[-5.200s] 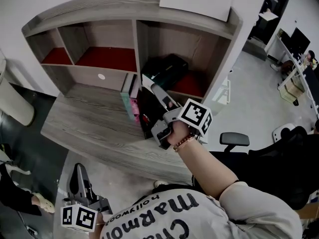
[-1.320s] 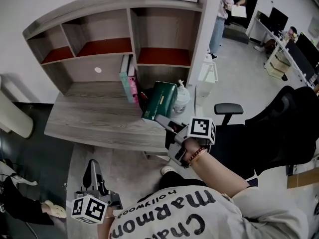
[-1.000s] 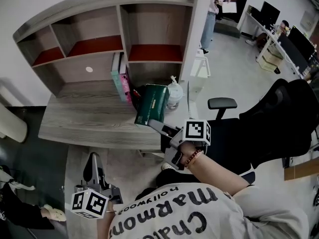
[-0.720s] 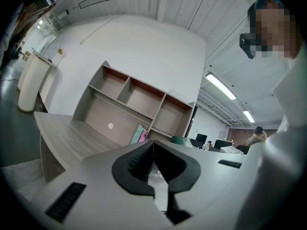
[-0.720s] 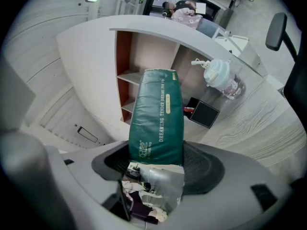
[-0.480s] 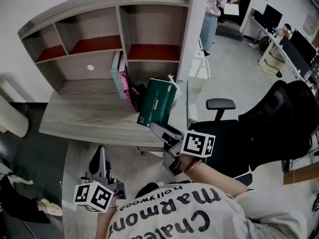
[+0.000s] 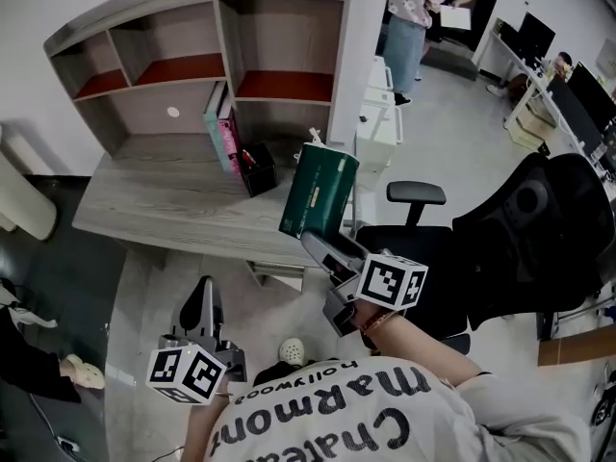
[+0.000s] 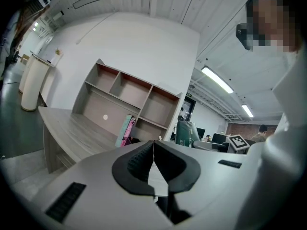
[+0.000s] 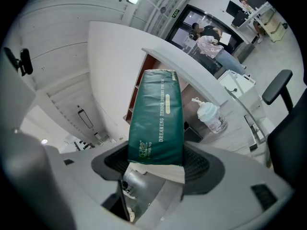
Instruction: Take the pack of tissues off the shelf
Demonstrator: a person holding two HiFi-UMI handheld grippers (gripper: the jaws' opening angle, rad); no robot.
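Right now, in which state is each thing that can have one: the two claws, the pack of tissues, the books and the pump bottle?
pack of tissues: off the shelf, held in the air by one end.
right claw: shut on the pack of tissues.
left claw: shut, nothing between its jaws.
books: upright on the desk.
pump bottle: upright on the desk.
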